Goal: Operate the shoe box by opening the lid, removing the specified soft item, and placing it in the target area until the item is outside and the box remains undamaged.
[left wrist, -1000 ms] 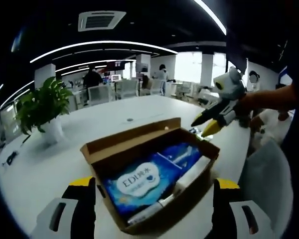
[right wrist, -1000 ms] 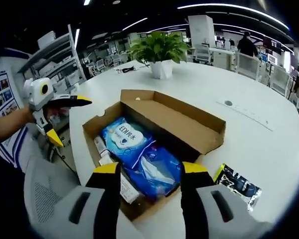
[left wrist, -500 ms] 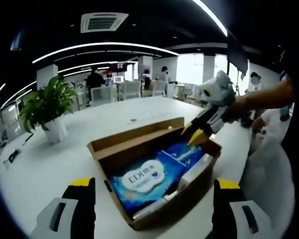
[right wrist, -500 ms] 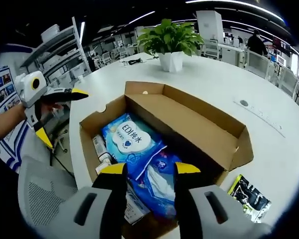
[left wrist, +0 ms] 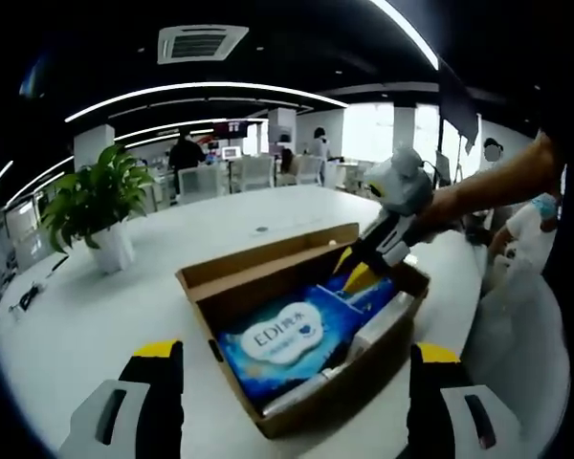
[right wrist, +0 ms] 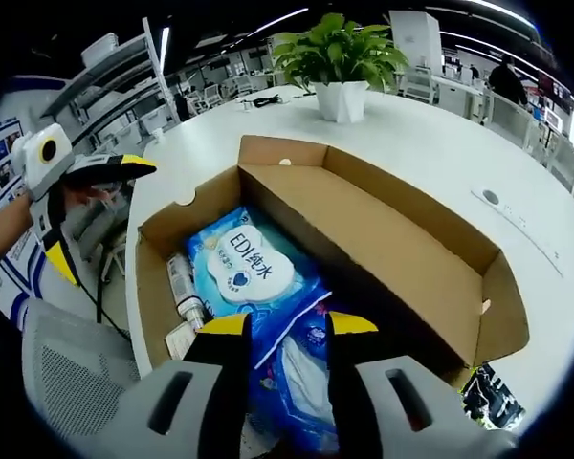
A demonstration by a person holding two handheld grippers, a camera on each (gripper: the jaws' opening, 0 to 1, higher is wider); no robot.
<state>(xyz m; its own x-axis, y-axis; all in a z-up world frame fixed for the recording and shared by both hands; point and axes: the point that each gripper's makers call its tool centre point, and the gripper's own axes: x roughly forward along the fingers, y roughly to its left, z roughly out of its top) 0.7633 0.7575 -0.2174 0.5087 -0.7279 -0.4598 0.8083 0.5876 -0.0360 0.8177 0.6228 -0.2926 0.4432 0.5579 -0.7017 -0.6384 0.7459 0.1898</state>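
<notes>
The box [left wrist: 306, 335] lies open on the white worktop [left wrist: 86, 325], ahead of the left tongs [left wrist: 292, 382], whose jaws stand wide apart and hold nothing. Its lid [right wrist: 364, 229] is folded back. Inside lies a blue wipes pack [right wrist: 244, 273], with a darker blue pack [right wrist: 301, 368] just beside it and a small bottle [right wrist: 180, 287] against the near wall. The right tongs [right wrist: 277, 330] reach into the box, jaws narrowly apart over the darker pack; whether they touch it cannot be told. A potted plant [right wrist: 342, 62] stands beyond the box. A dark packet [right wrist: 488, 397] lies on the worktop right of the right tongs.
</notes>
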